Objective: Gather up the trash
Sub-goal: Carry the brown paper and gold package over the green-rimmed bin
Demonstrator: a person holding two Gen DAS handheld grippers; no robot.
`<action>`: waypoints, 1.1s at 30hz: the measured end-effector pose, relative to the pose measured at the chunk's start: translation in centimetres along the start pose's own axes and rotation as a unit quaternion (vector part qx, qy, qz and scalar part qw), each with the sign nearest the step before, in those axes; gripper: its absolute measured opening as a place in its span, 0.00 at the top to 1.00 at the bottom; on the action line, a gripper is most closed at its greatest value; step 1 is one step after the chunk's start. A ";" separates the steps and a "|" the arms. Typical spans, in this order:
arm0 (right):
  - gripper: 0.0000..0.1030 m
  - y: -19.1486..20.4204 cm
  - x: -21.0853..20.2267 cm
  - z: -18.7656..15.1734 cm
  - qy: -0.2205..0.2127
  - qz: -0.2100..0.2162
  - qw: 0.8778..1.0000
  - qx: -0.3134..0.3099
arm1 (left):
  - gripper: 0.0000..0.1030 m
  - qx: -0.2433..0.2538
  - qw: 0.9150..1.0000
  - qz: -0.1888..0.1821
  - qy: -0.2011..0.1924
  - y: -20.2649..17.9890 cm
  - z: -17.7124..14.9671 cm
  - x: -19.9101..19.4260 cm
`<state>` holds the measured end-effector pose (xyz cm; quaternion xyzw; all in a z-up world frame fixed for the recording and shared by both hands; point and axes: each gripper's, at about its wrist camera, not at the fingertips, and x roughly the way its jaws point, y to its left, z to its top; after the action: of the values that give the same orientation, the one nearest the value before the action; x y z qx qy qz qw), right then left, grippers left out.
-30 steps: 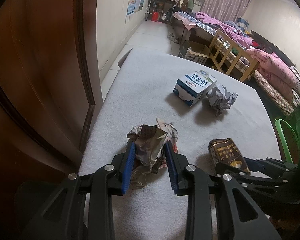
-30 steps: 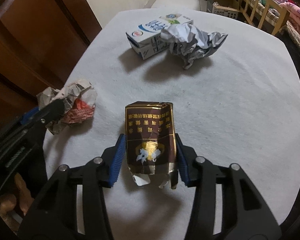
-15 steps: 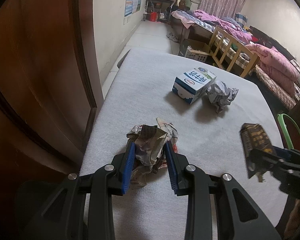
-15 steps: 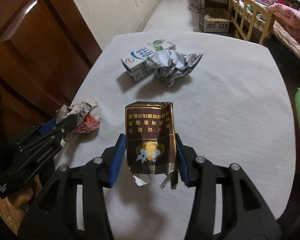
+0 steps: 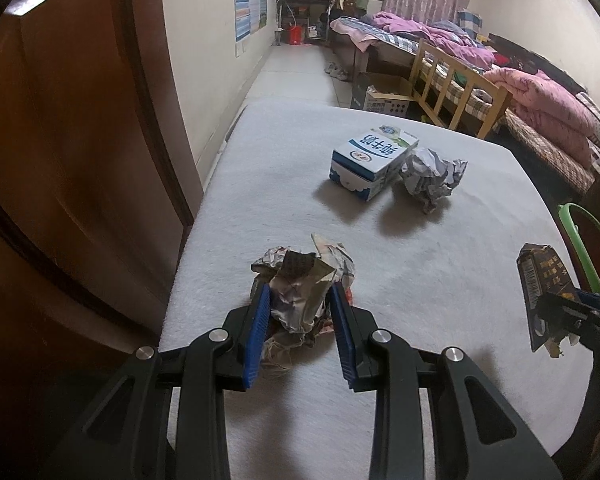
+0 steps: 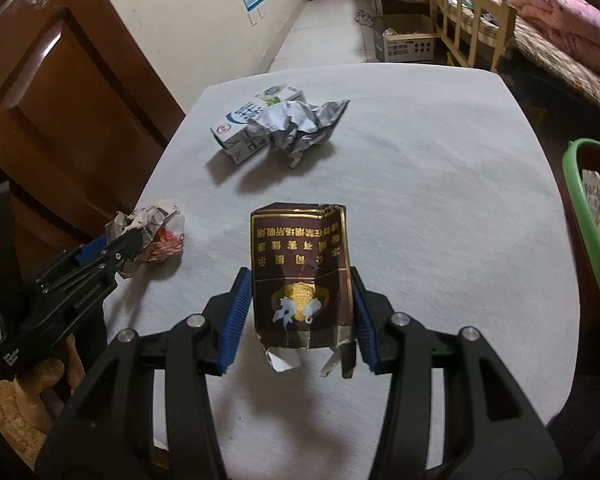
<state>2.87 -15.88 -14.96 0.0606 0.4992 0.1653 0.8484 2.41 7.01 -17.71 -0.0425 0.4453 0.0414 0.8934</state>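
Raised, rightward: right gripper [image 6: 300, 312] with maroon pack [image 6: 300, 268]; bin [image 6: 580, 216] cropped

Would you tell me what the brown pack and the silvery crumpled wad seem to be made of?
Brown pack: glossy printed card, it seems; torn edges show white paper and foil lining. Silvery wad: probably metallised foil or foil-backed paper; sharp shiny creases hold their shape.

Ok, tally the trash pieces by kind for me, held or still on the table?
Crumpled paper wads: 2, one in the left tool, one by the carton
Milk carton: 1
Dark cigarette pack, in the right tool: 1
Total: 4
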 end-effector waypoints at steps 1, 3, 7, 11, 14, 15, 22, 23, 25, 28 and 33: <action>0.55 -0.3 -0.2 0.0 -0.003 0.002 1.000 0.004 | 0.72 0.002 1.000 0.000 0.000 -0.1 0.0 0.0; 0.55 -0.8 -0.6 -0.1 -0.009 0.004 1.000 0.011 | 0.72 0.006 1.000 0.000 -0.001 -0.4 0.0 -0.3; 0.55 -1.6 -1.2 -0.1 -0.020 0.007 1.000 0.022 | 0.72 0.012 1.000 -0.004 0.002 -1.2 0.1 -0.6; 0.55 -2.6 -1.9 -0.1 -0.030 0.009 0.999 0.037 | 0.72 0.020 1.000 -0.009 0.002 -2.2 0.2 -1.1; 0.55 -3.2 -2.3 -0.1 -0.038 0.007 0.998 0.042 | 0.72 0.030 0.999 -0.015 -0.002 -3.1 0.4 -1.7; 0.55 -3.3 -2.4 -0.1 -0.039 0.008 0.998 0.043 | 0.72 0.031 0.999 -0.017 -0.003 -3.4 0.4 -1.8; 0.55 -4.8 -3.2 -0.3 -0.049 0.006 0.997 0.057 | 0.72 0.043 0.998 -0.035 -0.011 -5.2 1.1 -3.1; 0.55 -5.1 -3.3 -0.3 -0.050 0.006 0.997 0.059 | 0.72 0.043 0.998 -0.038 -0.012 -5.4 1.2 -3.3; 0.55 -5.6 -3.6 -0.3 -0.054 0.007 0.996 0.065 | 0.72 0.046 0.998 -0.045 -0.013 -6.0 1.3 -3.6; 0.55 -6.1 -4.1 -0.2 -0.061 0.007 0.996 0.072 | 0.72 0.055 0.997 -0.053 -0.016 -6.9 1.6 -4.0; 0.55 -7.3 -5.1 0.1 -0.076 0.001 0.994 0.080 | 0.72 0.068 0.995 -0.071 -0.021 -8.7 1.9 -4.7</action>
<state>2.23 -24.44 -12.66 0.1411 0.4451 0.1209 0.8760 2.11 -1.62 -12.44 -0.0125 0.4242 -0.0513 0.9040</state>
